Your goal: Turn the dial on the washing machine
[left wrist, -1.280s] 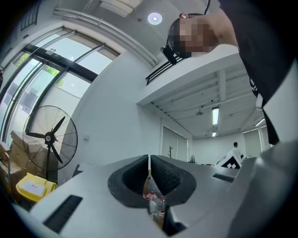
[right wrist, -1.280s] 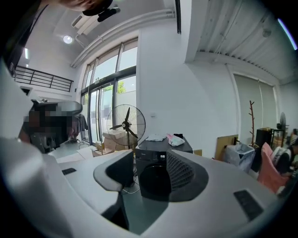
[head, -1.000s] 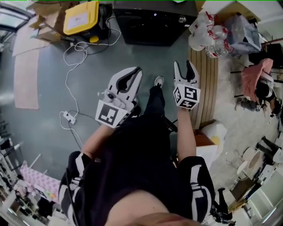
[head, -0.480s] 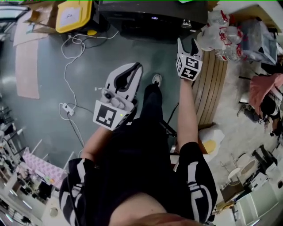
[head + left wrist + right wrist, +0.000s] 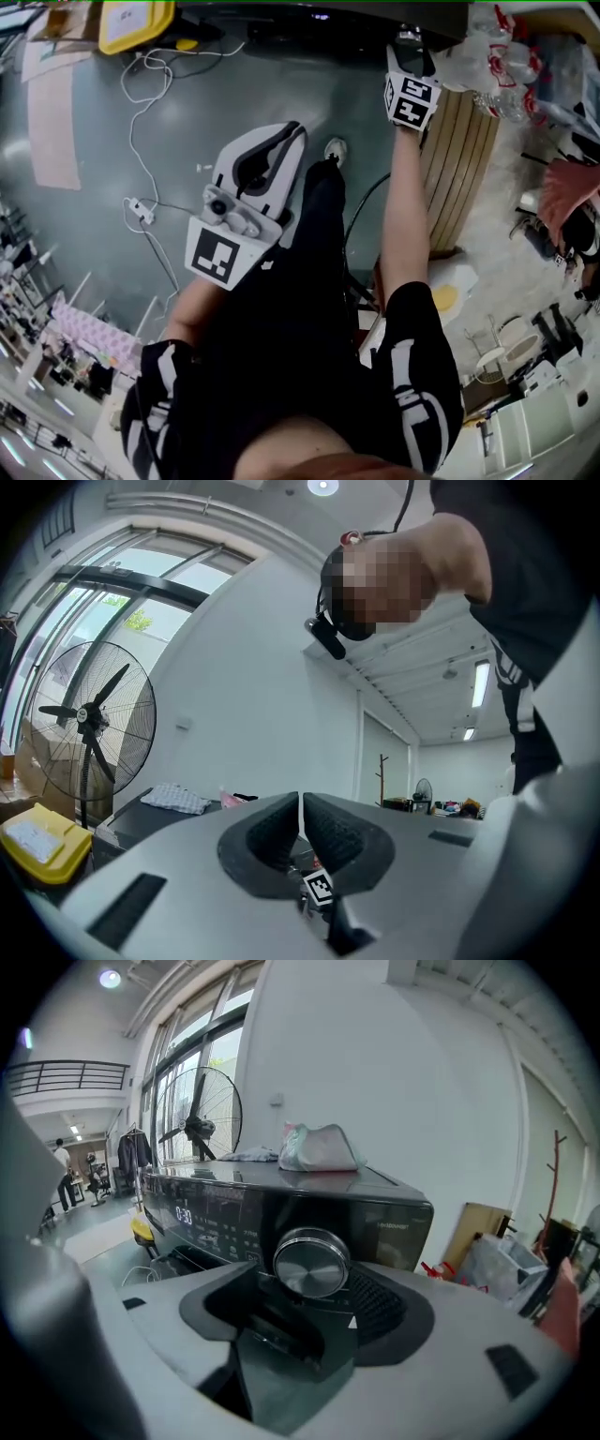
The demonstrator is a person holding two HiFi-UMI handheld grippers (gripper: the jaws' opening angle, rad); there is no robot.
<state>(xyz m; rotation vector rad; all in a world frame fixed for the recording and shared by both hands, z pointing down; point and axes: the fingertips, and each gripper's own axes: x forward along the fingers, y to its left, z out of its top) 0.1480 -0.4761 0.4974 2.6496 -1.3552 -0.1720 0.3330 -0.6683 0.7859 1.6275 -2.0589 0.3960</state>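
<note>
Silver and brushed, the round metal dial (image 5: 312, 1262) is sitting on the front panel of the glossy black washing machine (image 5: 234, 1206), at the centre of the right gripper view. The right tool (image 5: 310, 1286) is facing it with its jaws spread. The dial is showing between the two dark ribbed pads (image 5: 380, 1302), but I cannot tell whether they are touching its rim. In the head view this tool (image 5: 409, 45) is pointing at the top of the frame, right of centre. There it is lying against the machine's dark front (image 5: 347, 21) and covering the dial.

The left tool (image 5: 292, 133) is hanging in the middle of that frame over the grey floor (image 5: 103, 234), well apart from the machine. In the left gripper view it (image 5: 300, 808) is showing its jaws clenched together, with only a thin seam between them and nothing in it.

A pale crumpled cloth (image 5: 319, 1147) is lying on top of the machine, and lit white digits (image 5: 183, 1215) are glowing at the left of its panel. A black standing fan (image 5: 199, 1115) is standing behind it, at the upper left.
</note>
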